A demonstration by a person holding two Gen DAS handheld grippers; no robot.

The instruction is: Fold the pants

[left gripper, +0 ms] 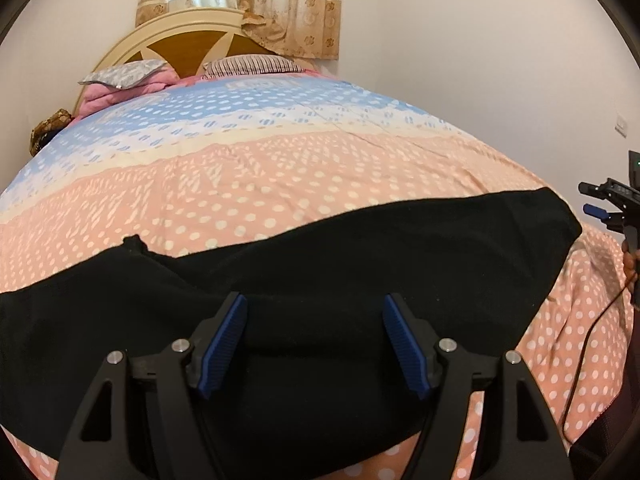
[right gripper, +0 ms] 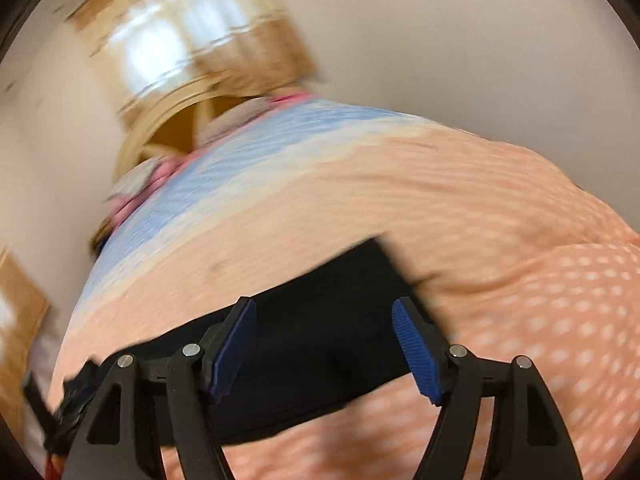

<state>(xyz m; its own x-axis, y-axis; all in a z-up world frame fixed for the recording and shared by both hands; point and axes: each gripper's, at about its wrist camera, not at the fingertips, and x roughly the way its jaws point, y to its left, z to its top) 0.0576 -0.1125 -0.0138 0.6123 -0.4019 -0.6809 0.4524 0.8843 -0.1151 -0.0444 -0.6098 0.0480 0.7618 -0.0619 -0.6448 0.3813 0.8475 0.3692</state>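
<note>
Black pants (left gripper: 320,272) lie flat across the near part of a bed, on a pink dotted bedspread (left gripper: 280,176) with a blue band toward the headboard (left gripper: 180,46). Left gripper (left gripper: 315,316) hangs over the pants, jaws spread wide, gripping nothing. Right gripper (right gripper: 325,320), in a blurred view, likewise gapes empty above the pants' right end.
</note>
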